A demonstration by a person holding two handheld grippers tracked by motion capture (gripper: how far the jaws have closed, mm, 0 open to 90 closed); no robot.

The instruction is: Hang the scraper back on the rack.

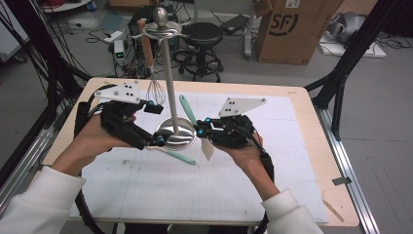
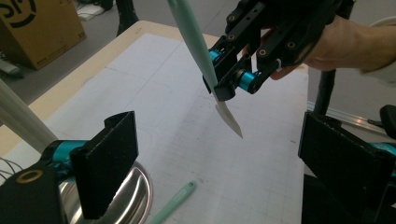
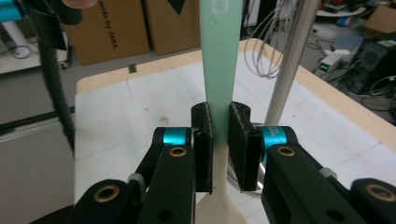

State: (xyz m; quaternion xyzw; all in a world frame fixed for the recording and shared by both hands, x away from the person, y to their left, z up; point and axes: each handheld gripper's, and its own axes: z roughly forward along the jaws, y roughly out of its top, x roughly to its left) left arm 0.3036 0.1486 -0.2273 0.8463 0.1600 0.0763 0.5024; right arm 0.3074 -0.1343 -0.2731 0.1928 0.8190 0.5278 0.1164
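right gripper point(image 3: 219, 140) clamps mint spatula point(image 1: 187, 109) beside stand pole point(image 1: 169, 83); left gripper point(image 2: 210, 154) wide, empty; spatula tip cut off.

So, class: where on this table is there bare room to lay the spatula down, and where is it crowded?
Free: the white mat between the forearms and the near edge, and its far right corner. Crowded: around the stand's steel base, where the left gripper, the right gripper with the spatula, and a loose green utensil meet.

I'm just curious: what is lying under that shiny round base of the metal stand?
A mint green utensil lies on the white mat, its handle poking out from beneath the base; its other end is hidden there.
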